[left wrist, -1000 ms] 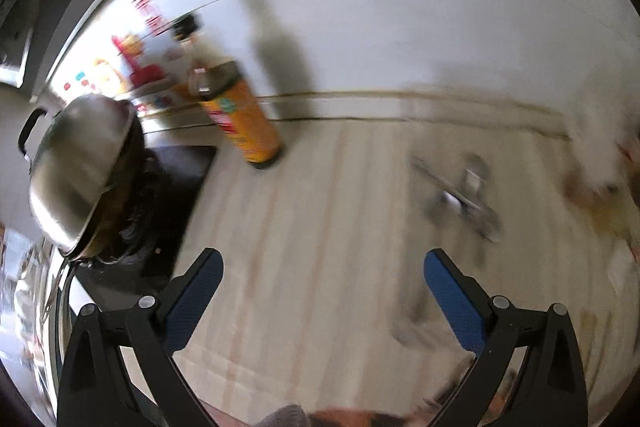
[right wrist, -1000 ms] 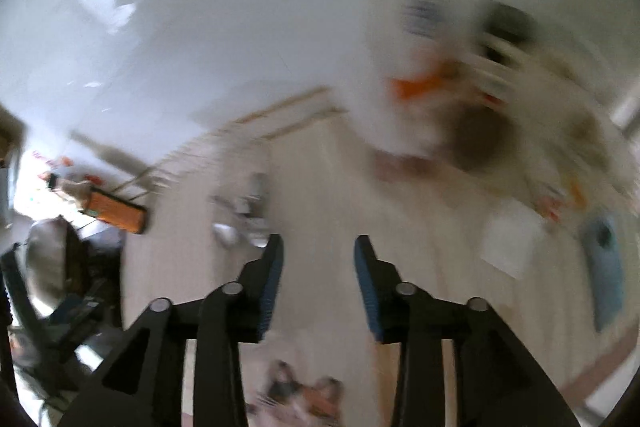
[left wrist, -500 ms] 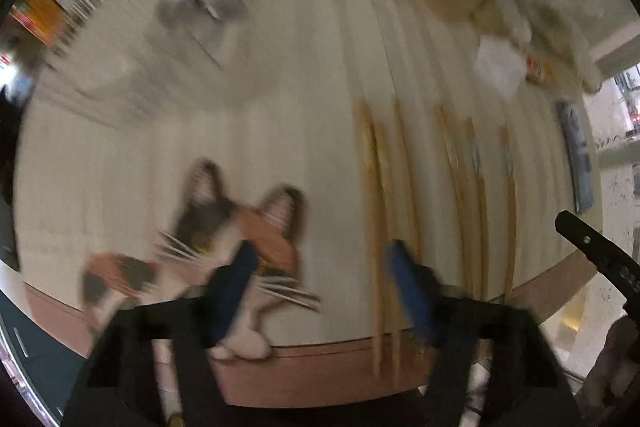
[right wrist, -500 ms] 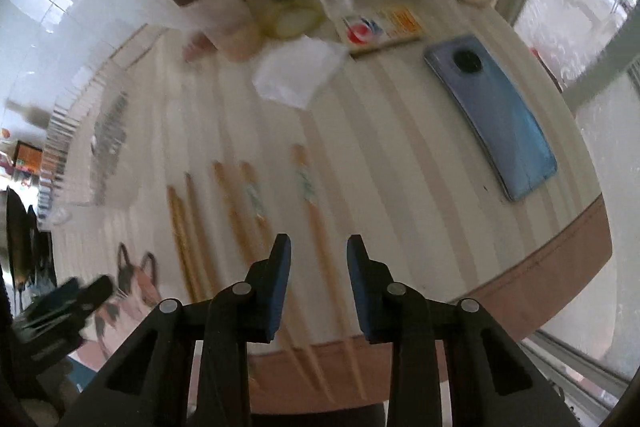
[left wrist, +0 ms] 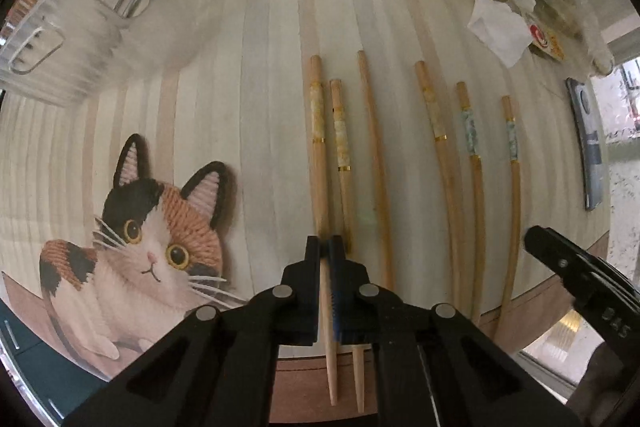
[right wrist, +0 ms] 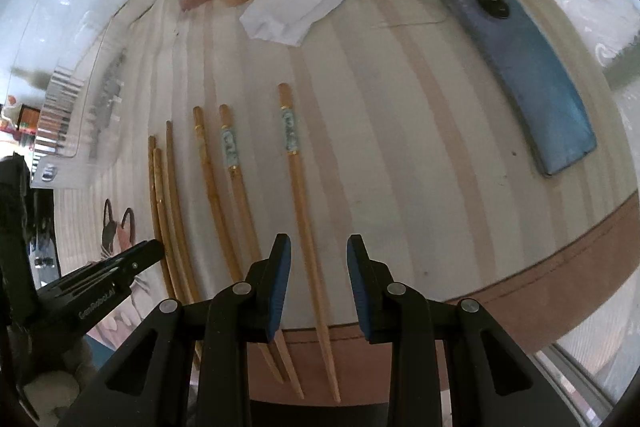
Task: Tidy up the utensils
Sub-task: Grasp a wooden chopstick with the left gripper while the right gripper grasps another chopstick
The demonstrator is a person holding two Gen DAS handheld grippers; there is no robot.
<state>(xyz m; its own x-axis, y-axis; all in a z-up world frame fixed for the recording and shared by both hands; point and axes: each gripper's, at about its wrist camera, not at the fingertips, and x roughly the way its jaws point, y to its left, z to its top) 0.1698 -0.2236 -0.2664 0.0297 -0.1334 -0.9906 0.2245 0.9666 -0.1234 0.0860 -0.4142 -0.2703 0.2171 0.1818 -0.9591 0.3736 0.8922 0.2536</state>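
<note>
Chopsticks [left wrist: 370,131] lie in a row on the striped table [left wrist: 256,75], tips overhanging its near edge

Left gripper [left wrist: 326,251], wide apart a second ago, has just closed on the leftmost chopstick [left wrist: 318,131]; right gripper [right wrist: 314,259] hangs part-open astride the rightmost chopstick [right wrist: 298,187]. Bare tabletop reaches right to the phone [right wrist: 520,67]; only the left view shows the cat mat [left wrist: 152,227]

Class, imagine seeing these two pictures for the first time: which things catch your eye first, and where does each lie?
Six wooden chopsticks lie side by side across the striped tabletop. The left gripper is shut on the leftmost chopstick. A calico cat picture sits left of them, and a blue phone lies far right.
</note>
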